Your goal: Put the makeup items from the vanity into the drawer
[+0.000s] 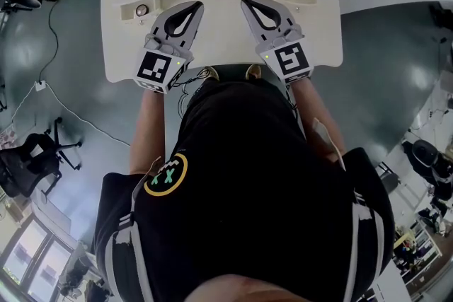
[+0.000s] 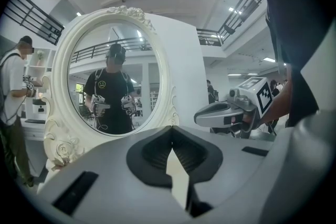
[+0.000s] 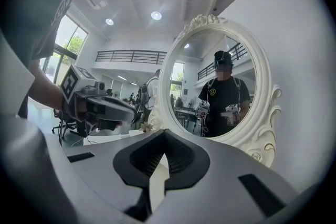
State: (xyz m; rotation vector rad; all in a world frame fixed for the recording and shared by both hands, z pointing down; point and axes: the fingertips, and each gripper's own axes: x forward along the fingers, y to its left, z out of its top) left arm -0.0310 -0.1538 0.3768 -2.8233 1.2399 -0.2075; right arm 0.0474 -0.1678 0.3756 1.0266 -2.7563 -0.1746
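Oval mirror (image 2: 113, 81) in ornate white frame; smooth white vanity (image 1: 219, 32), possibly lacquered.

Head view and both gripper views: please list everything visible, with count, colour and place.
vanity: one, white, before the person.
mirror: one, oval, white frame, at the vanity's back.
small round item: one, pale, vanity's left rear; kind unclear.
office chair: one, black, floor at left.
bystander: one, white top, left of the mirror.
left hand-held gripper: one, grey, over the vanity, shut, empty.
right hand-held gripper: one, grey, over the vanity, shut, empty.
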